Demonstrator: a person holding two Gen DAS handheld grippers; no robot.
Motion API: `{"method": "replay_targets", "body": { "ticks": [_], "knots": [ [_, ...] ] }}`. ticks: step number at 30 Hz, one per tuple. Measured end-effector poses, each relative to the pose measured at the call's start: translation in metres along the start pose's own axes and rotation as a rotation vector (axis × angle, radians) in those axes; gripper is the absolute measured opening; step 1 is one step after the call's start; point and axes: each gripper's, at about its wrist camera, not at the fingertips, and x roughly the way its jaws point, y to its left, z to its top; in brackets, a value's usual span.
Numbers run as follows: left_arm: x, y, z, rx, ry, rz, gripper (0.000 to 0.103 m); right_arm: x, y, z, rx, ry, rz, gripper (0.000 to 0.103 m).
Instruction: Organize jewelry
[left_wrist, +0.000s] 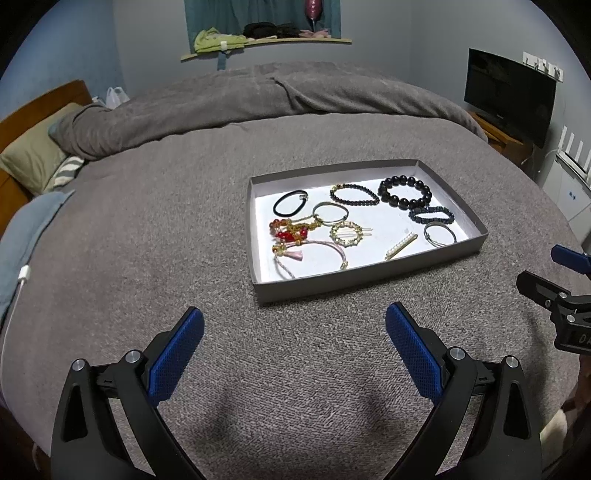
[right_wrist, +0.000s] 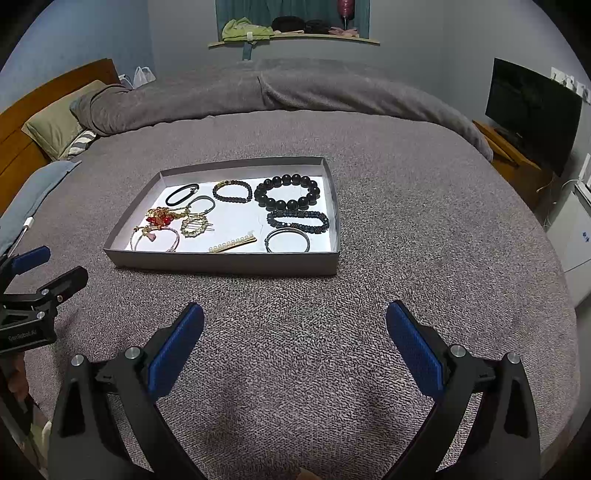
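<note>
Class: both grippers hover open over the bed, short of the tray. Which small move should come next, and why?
Probably ease the left gripper forward toward the shallow grey cardboard tray: the tangled red and gold beaded bracelets lie at its left end, and the jaws stand open, empty.

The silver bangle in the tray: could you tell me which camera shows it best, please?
The right wrist view shows the silver bangle best: it lies near the tray's front wall, its whole ring visible. In the left wrist view the same bangle sits smaller, off in the tray's right corner, though still unobstructed.
</note>
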Motion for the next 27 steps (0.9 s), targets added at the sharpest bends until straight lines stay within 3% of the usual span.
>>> {"method": "replay_targets", "body": {
  "ticks": [27],
  "knots": [
    [0.0015, -0.0017, -0.0014, 0.018, -0.006, 0.025, 0.098, 0.0044, -0.0016, -0.0029, -0.001, 0.011, -0.002, 0.097]
  ]
}}
